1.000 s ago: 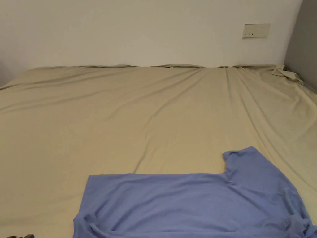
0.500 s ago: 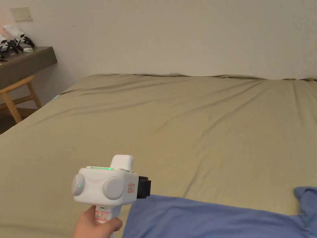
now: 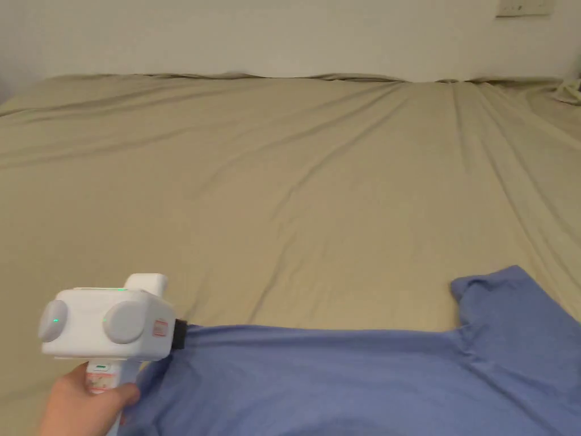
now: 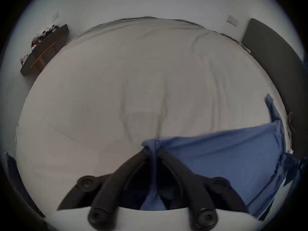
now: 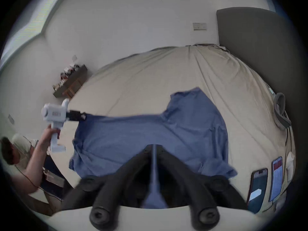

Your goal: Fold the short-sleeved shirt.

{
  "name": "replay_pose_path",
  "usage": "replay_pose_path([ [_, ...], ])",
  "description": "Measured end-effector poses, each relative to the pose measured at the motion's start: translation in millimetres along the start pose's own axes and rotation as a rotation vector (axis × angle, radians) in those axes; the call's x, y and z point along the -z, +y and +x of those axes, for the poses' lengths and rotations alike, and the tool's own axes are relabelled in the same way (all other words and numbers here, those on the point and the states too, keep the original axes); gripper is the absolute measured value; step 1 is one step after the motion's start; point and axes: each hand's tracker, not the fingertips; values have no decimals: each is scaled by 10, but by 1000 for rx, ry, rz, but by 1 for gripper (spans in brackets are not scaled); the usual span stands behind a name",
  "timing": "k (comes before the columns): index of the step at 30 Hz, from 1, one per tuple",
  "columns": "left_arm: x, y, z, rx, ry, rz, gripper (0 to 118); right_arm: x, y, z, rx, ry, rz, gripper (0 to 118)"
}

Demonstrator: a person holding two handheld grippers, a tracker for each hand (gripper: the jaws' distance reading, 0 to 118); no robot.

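A blue short-sleeved shirt [image 3: 352,380] lies spread on the tan bed sheet [image 3: 295,187], one sleeve [image 3: 499,295] pointing away at the right. My left gripper [image 3: 184,334], a white handheld unit in a hand, is shut on the shirt's far left corner, which is lifted and pulled taut. In the left gripper view the jaws pinch blue cloth [image 4: 154,148]. In the right gripper view the right gripper [image 5: 154,148] is shut on a thin fold of the shirt [image 5: 150,134] at its near edge, and the left gripper [image 5: 83,116] shows at the far corner.
The bed reaches to a white wall. A dark headboard [image 5: 250,39] stands at the right. Two phones [image 5: 266,183] and a grey cable [image 5: 281,113] lie near the bed's right edge. A dark side table [image 4: 45,46] with small items stands off the bed's left side.
The head camera swung left, then back right. The left gripper came up beside the shirt's left corner and is now closed on it, pulling the edge taut.
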Motion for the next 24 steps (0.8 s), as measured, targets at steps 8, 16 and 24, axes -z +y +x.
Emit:
replay_pose_path([
  [8, -978, -133, 295, 46, -80, 171, 4, 301, 890, 472, -5, 17, -1, 118],
  [16, -864, -89, 230, 10, -74, 160, 4, 1905, 1479, 1507, 100, -312, -314, 40],
  [24, -780, 15, 224, 18, -85, 134, 4, 2009, 1363, 1549, -19, -387, -335, 3],
])
